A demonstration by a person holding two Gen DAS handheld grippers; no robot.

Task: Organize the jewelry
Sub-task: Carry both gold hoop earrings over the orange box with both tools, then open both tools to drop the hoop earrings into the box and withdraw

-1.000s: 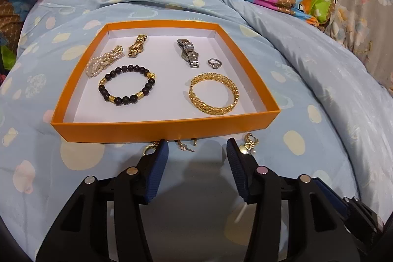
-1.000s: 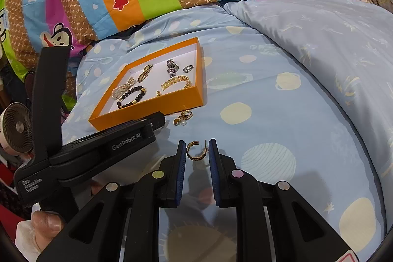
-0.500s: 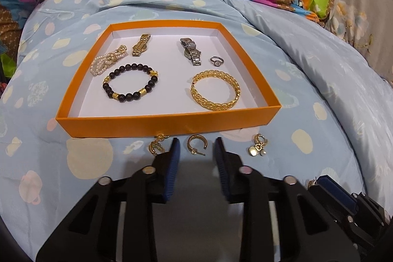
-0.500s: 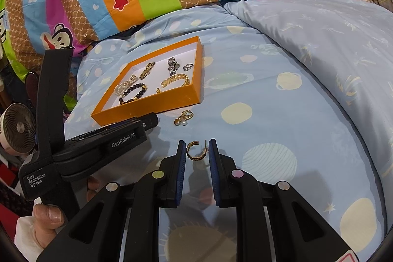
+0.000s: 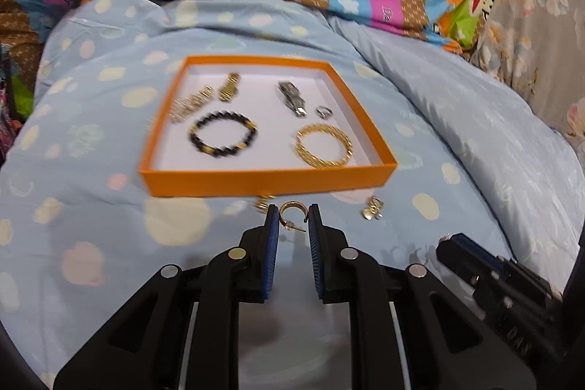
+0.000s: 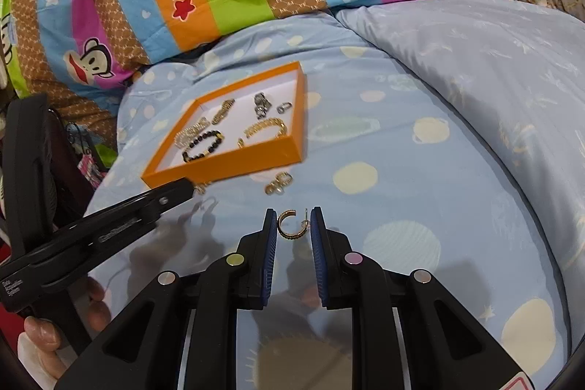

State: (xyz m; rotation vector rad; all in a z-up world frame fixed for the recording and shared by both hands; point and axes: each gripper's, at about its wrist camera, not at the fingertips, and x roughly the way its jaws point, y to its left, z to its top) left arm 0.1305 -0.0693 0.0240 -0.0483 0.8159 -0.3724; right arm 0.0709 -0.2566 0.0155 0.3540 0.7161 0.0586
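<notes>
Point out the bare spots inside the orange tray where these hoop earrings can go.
Orange tray: bare floor along the near wall, in front of the black bead bracelet, and a strip between it and the gold bangle. Crowded along the far wall.

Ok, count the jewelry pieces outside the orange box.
4: one hoop in the left gripper, whose jaws have just been closing on it; a second hoop in the right gripper; a charm piece and a small gold piece lying before the box. Others may be hidden.

Shiny gold metal bangle (image 5: 324,145); matt orange card tray (image 5: 267,183); cotton bedding (image 5: 457,119).
</notes>
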